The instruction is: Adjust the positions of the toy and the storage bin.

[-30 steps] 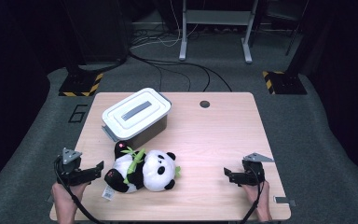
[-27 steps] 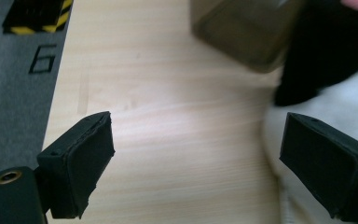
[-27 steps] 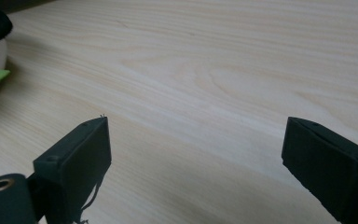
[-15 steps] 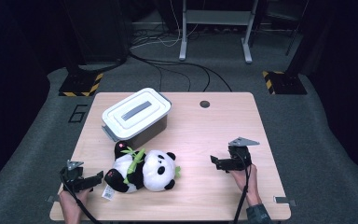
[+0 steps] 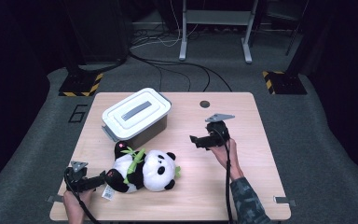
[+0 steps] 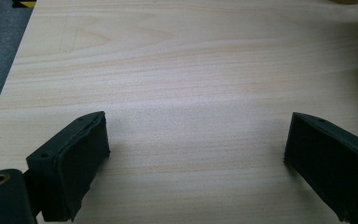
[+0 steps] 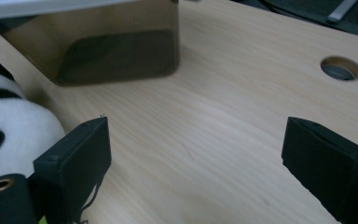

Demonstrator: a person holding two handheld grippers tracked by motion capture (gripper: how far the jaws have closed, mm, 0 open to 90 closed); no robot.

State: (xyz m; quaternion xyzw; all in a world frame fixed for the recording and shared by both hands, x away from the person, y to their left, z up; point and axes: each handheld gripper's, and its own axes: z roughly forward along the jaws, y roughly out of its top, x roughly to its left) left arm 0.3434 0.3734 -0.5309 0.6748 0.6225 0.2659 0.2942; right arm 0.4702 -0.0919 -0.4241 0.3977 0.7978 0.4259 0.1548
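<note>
Left tool (image 6: 196, 154): two black jaws are seen rising from the lower corners, set wide apart, with nothing held between them. A round black part with a brass-coloured socket is seen at the bottom left corner. Table (image 6: 191, 79): pale wood with fine grain is seen under and beyond the jaws. Grey floor (image 6: 0, 56): a strip is seen past the table's left edge.
</note>
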